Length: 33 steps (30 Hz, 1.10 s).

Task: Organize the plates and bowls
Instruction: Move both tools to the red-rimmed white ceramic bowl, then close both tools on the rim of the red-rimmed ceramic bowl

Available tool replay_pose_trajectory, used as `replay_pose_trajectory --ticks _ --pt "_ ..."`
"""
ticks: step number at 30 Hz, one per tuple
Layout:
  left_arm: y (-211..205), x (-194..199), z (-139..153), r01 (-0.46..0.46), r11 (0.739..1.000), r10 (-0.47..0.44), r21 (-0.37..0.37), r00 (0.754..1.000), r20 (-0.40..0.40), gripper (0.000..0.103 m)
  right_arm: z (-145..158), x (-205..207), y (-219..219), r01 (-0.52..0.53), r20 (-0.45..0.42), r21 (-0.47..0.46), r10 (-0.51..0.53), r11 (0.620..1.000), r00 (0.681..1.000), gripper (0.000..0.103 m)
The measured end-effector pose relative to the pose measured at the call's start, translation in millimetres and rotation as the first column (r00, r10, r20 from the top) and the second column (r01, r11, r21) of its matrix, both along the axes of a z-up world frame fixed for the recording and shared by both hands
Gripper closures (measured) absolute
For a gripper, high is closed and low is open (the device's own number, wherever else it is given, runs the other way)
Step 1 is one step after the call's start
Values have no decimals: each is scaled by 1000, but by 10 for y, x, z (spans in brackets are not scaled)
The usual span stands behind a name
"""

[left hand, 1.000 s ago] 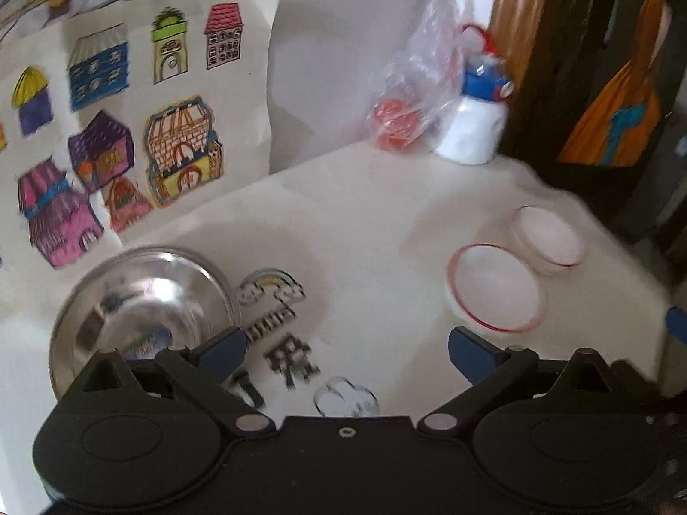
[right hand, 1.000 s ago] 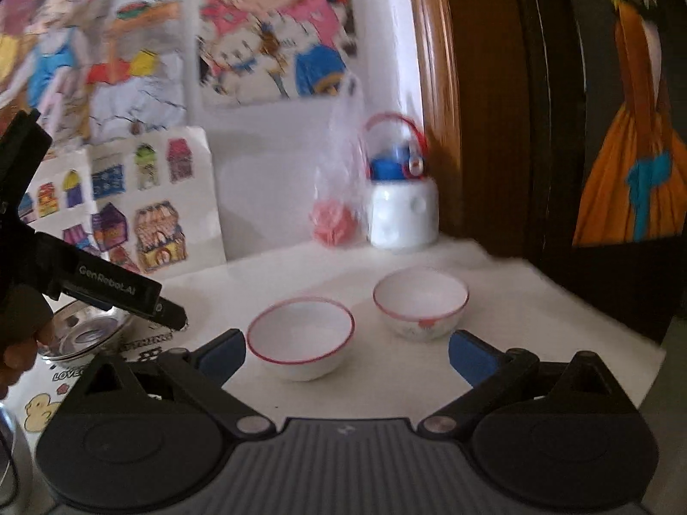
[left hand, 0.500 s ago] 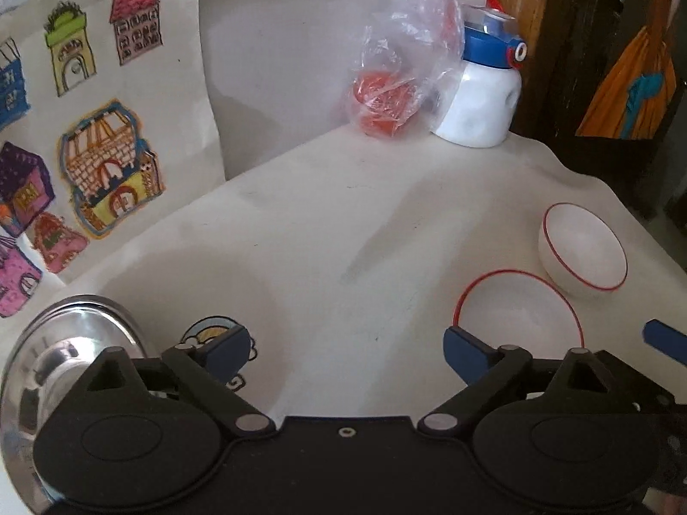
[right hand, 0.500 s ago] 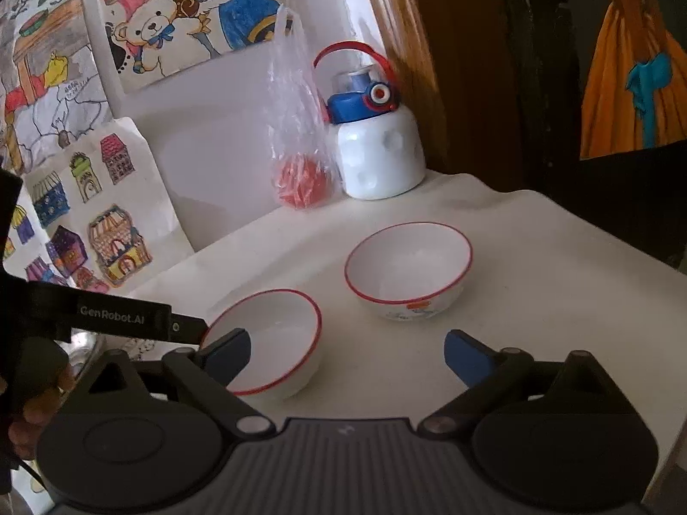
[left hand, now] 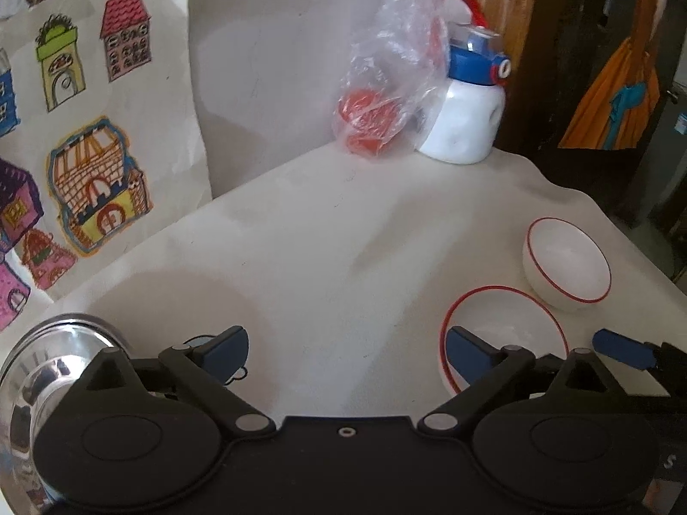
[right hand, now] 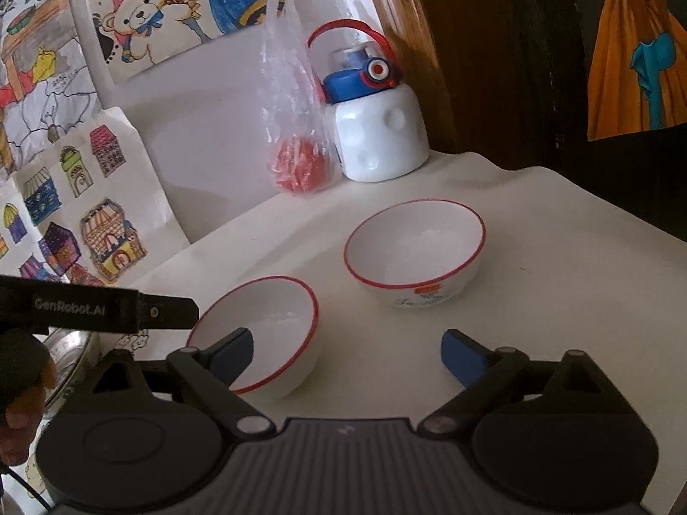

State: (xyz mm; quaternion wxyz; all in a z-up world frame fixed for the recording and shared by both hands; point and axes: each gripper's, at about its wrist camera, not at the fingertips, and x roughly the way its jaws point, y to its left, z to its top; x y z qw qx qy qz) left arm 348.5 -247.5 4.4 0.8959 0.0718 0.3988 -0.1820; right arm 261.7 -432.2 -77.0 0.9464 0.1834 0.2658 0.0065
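Two red-rimmed bowls are set side by side on the table: the near bowl and the far bowl. Since a second ago, the right gripper has been brought closer, jaws wide and empty, one finger inside the near bowl; a grasp seems imminent. The left gripper, marked "GenRobot.AI", is held open, empty.

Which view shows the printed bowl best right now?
The right wrist view: the printed bowl sits whole and unobstructed, its side print facing the camera. The left wrist view shows it smaller, near the right edge, rim and inside only, print hidden.
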Motion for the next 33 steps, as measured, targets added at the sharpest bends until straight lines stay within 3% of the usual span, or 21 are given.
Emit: replay_pose_trajectory --ticks 6,16,24,29,33 --pt "-105 -8 -54 55 998 -55 10 998 9 2 -18 11 62 -13 -18 -36 12 999 1000 5" --pt "-176 53 -181 58 998 -58 -11 997 -55 8 -1 -22 145 -28 12 -32 29 999 1000 23" --pt "-180 100 -236 50 997 -56 -56 991 -117 34 -34 16 157 -57 23 34 56 998 998 43" --pt "-209 81 -235 67 995 -74 -68 990 -121 54 -49 26 134 -71 34 98 68 993 997 64" --pt "-221 53 -227 73 992 -86 -102 988 -130 71 -60 11 120 -47 40 123 43 991 998 73"
